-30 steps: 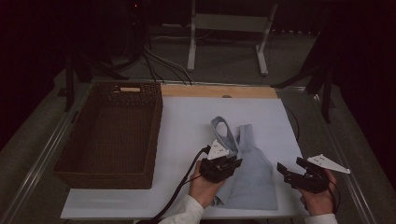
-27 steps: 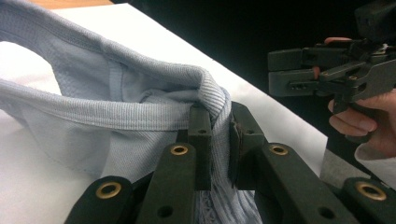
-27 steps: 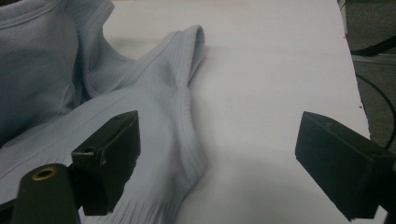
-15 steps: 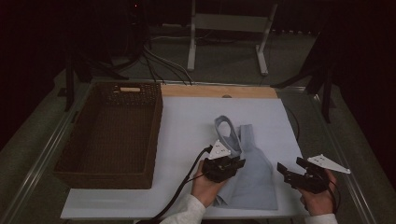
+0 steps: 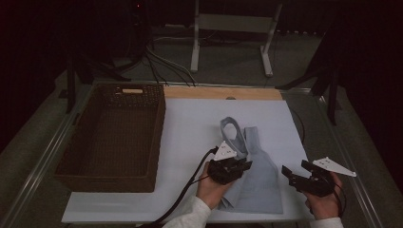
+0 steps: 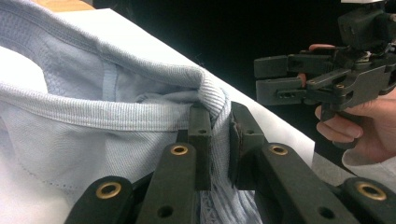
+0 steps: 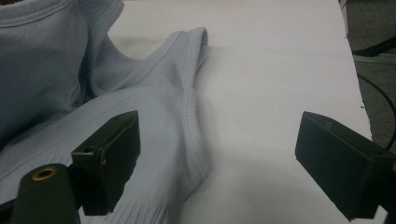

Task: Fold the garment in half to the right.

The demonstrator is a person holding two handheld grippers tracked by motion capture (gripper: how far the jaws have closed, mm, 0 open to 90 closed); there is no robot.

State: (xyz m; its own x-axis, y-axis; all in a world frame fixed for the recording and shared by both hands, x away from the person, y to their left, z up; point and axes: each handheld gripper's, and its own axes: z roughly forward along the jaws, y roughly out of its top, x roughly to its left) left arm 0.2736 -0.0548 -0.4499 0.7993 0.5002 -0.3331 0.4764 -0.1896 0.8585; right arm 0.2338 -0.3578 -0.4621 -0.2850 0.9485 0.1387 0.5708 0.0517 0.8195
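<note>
At nine o'clock on the table sits a dark wicker basket (image 5: 109,137), its long side running from near to far; beside it the white sheet (image 5: 190,123) covers the tabletop; a strip of bare wooden board (image 5: 223,92) shows along the sheet's twelve o'clock edge. Toward six o'clock from the sheet's middle lies a pale blue ribbed garment (image 5: 259,183), one strap loop pointing to twelve o'clock. The left gripper (image 5: 232,167) rests on the garment's nine o'clock edge; in the left gripper view its jaws stand narrow, pinched on a ribbed hem fold (image 6: 212,100) of the cloth. At about four o'clock the right gripper (image 5: 304,178) hovers just beside the garment's three o'clock edge, apart from it; its jaws stand wide, nothing between them; the cloth (image 7: 154,126) lies by one jaw.
</note>
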